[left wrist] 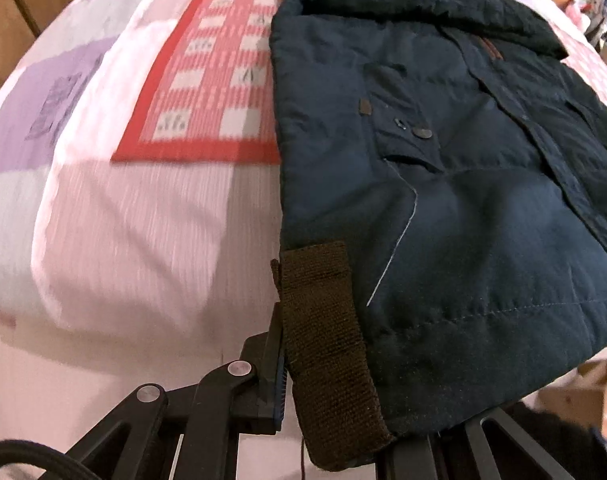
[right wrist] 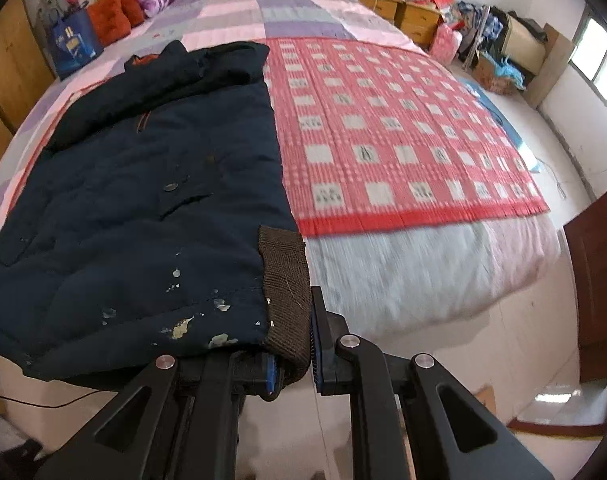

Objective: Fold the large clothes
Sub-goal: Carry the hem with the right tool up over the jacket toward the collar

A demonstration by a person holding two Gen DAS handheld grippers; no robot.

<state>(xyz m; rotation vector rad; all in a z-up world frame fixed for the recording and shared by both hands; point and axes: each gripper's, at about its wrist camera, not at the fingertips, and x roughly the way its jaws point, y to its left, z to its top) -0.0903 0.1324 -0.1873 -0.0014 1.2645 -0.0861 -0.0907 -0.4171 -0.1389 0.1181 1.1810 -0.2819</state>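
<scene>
We have the dark jacket [left wrist: 443, 160] spread on the bed [left wrist: 123, 220], its knit hem corners pinched in the left claw [left wrist: 303, 392] and right claw [right wrist: 293, 364], ready, we judge, to carry the hem toward the collar.

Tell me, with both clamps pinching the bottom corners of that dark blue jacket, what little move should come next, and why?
Probably carry the hem forward toward the collar. The left gripper and right gripper are each shut on a brown knit cuff at the jacket hem, while the rest lies flat on the bed, sleeves already tucked in. Folding it in half looks like the natural step.
</scene>
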